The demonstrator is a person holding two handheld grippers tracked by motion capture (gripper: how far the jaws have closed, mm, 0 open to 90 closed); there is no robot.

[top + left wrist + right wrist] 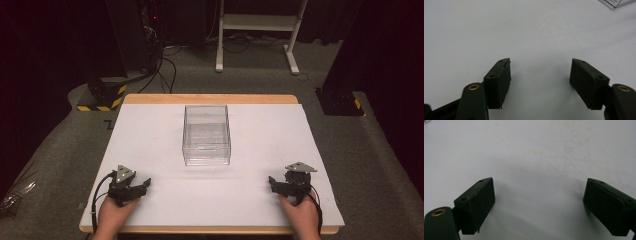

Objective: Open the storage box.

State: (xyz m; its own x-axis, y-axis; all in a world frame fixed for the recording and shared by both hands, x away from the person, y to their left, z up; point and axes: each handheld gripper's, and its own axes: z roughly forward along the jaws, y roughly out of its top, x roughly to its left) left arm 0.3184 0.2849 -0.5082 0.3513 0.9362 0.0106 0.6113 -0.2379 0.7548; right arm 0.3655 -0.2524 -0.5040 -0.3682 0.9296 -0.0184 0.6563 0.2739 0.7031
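Observation:
A clear plastic box (pixel 206 135) stands empty in the middle of the white table top (pixel 150 135). My left gripper (pixel 145 184) rests near the front left edge, held by a hand, its jaws spread wide with nothing between them. In the left gripper view the gripper (pixel 540 75) faces bare white surface, and a corner of the clear box (pixel 616 3) peeks in at the top right. My right gripper (pixel 272 181) sits near the front right edge, also open and empty. In the right gripper view the gripper (pixel 539 196) hovers over faintly stained white surface.
The table has a wooden rim (pixel 210 98) at the back. Beyond it on the floor are a white frame stand (pixel 257 22), cables (pixel 162 65) and a yellow-black striped base (pixel 102 100). A dark base (pixel 340 102) sits at the back right.

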